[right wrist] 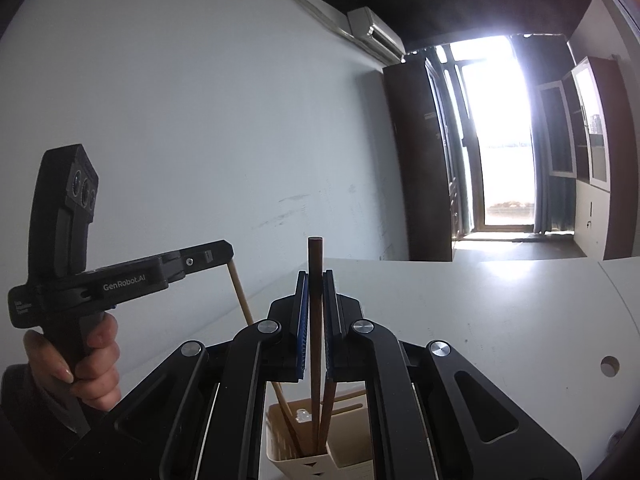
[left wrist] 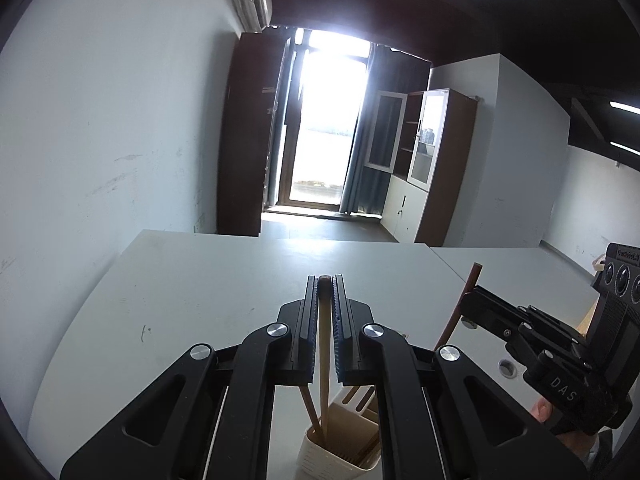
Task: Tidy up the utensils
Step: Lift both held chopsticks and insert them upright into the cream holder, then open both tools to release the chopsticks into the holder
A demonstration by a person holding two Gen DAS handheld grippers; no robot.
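Left gripper [left wrist: 325, 280] clamps pale wooden chopstick [left wrist: 324, 360], right gripper [right wrist: 315, 276] clamps dark brown chopstick [right wrist: 315, 320]; tips angled down into near cream plastic holder [right wrist: 288, 460] for insertion.

We read "GenRobot.AI" in pale letters on the side of the black hand-held left claw [right wrist: 230, 258] | "DAS" on the body of the black hand-held right claw [left wrist: 466, 304] | small print at each device's end too blurred for us to read

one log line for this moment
left claw: shut on light chopstick | right claw: shut on dark chopstick | both over holder
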